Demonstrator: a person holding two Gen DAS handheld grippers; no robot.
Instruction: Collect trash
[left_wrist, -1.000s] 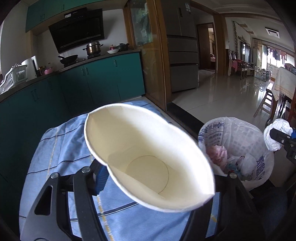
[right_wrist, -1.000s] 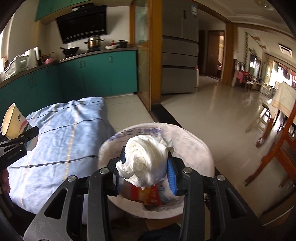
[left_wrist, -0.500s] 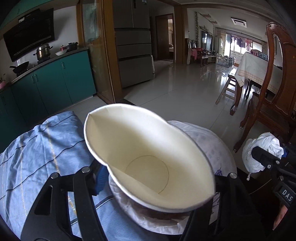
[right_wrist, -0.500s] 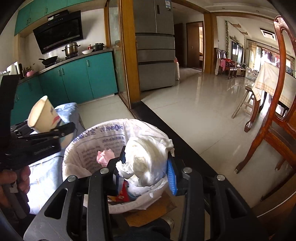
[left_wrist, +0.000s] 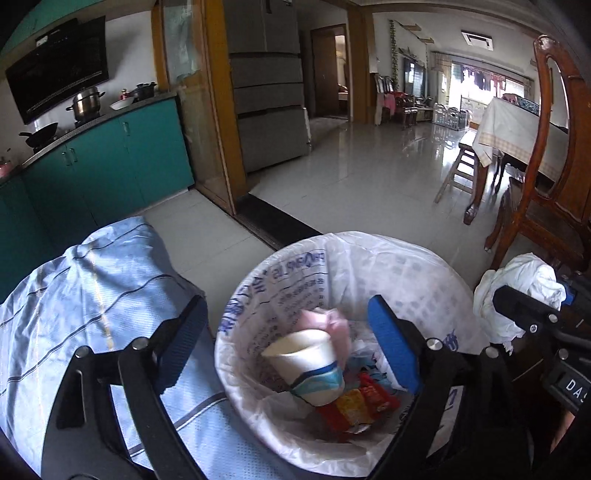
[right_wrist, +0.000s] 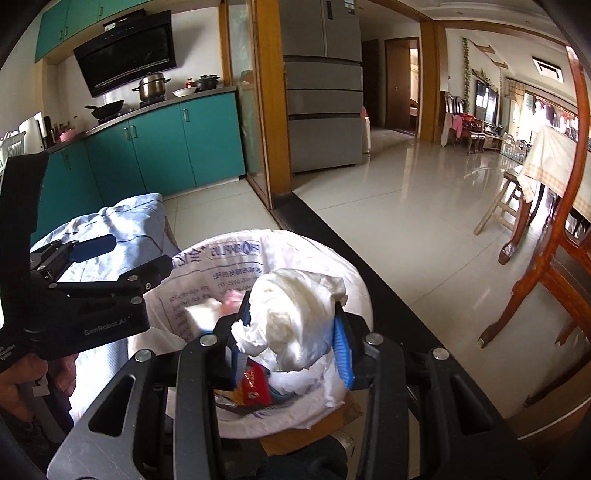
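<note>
A bin lined with a white printed bag (left_wrist: 280, 266) stands on the floor below both grippers. My left gripper (left_wrist: 288, 343) is open above it with nothing between its blue pads. A white paper cup (left_wrist: 306, 365) lies inside the bin on red wrappers and pink paper, and it shows as a blur (right_wrist: 201, 317) in the right wrist view. My right gripper (right_wrist: 291, 339) is shut on a crumpled white tissue (right_wrist: 295, 314) over the bin's near rim (right_wrist: 236, 243). The left wrist view shows that tissue (left_wrist: 517, 291) just right of the bin.
A table under a blue striped cloth (left_wrist: 74, 295) sits left of the bin. A wooden chair (left_wrist: 546, 184) stands close on the right, with a dining table (left_wrist: 517, 133) behind it. Teal cabinets (left_wrist: 110, 166) and a fridge (left_wrist: 269, 92) line the back; tiled floor lies between.
My left gripper swung from over the cloth to above the bin and opened. The paper cup left it and dropped into the bag. The right gripper kept hold of the tissue.
</note>
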